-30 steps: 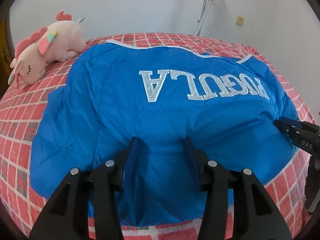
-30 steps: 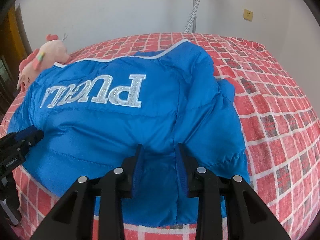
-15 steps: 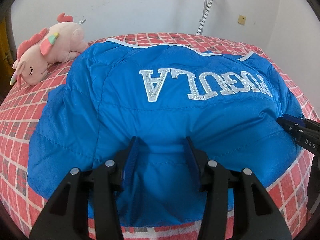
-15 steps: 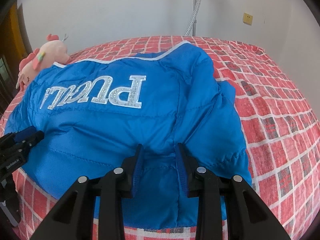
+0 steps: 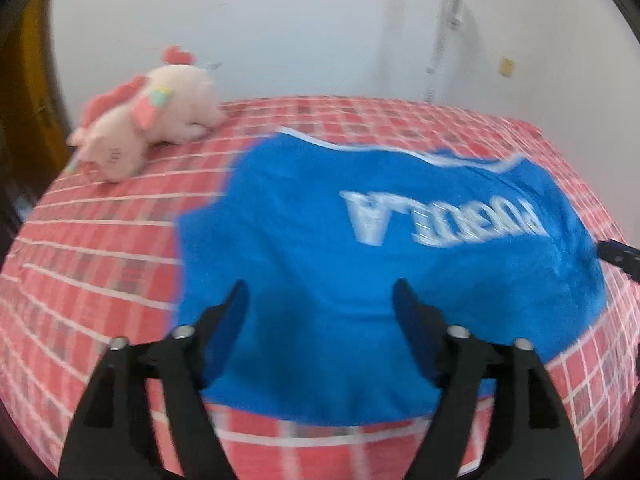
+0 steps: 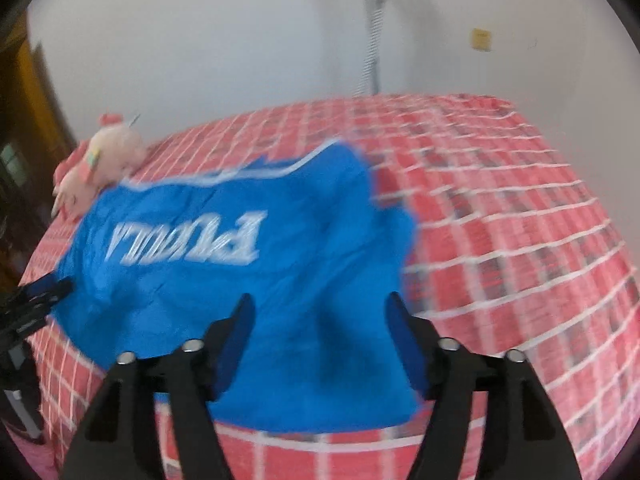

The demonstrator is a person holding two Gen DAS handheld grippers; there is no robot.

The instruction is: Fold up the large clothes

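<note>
A blue padded jacket (image 5: 380,248) with silver upside-down lettering lies folded on the red checked bed; the right wrist view shows the jacket (image 6: 240,280) too. My left gripper (image 5: 320,300) hovers over its near edge, jaws opening wide, pads clear of the fabric. My right gripper (image 6: 320,312) hangs over the jacket's near right part, jaws likewise opening with nothing pinched. Each view catches the other gripper's tip at the frame edge: the right gripper (image 5: 618,254) and the left gripper (image 6: 36,300). Both views are motion-blurred.
A pink plush unicorn (image 5: 148,116) lies on the bed (image 5: 92,248) at the far left, beyond the jacket. A white wall stands behind, with a grey pole (image 6: 372,40) and a yellow wall socket (image 6: 480,39). Bare bedspread (image 6: 520,220) stretches to the jacket's right.
Both grippers have let go of the jacket's near edge, spread their jaws and lifted back from it. The jacket now lies flatter and looks smaller in both views.
</note>
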